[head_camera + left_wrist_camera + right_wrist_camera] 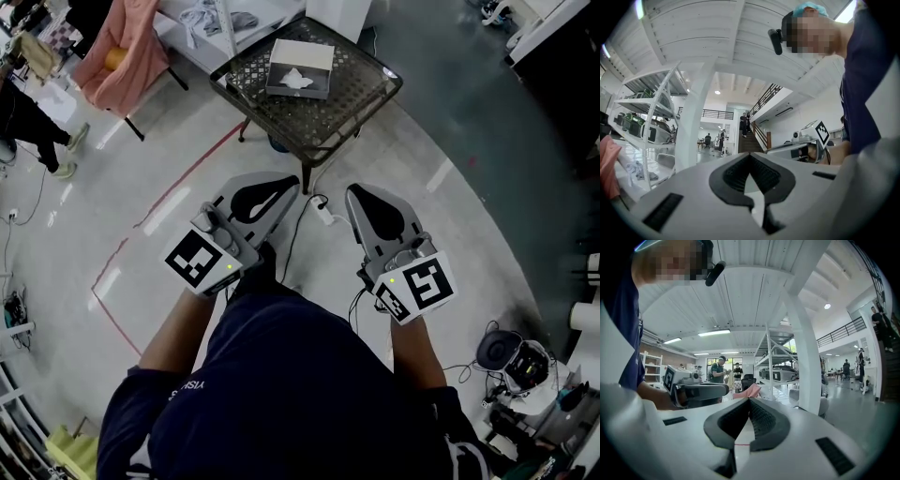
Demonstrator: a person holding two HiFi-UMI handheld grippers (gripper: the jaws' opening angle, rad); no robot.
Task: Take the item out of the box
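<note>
Far to the left of the table, a person in dark clothes stands at the frame's edge. Closer to the table, still on its left, a pink cloth is draped over a seat. A red tape line runs across the pale floor from the table's left front leg out toward the near left.

The left gripper is held well short of the table on the near side, in front of the person's dark blue shirt. Its jaws are closed tip to tip with nothing between them, as its own view confirms.

The table is a dark metal mesh one, and the box sits on its top toward the far side, open upward. The item, white and crumpled, lies inside the box, untouched and well apart from both grippers.

On the floor just in front of the table lies a white plug block, and a black cable runs from it back toward the person. These lie between the two grippers and the table.

The right gripper is level with the left one, equally far from the table, and its jaws too are pressed together on nothing.

Well to the right of the table, on the near side, a cluster of equipment with cables sits on the floor.
</note>
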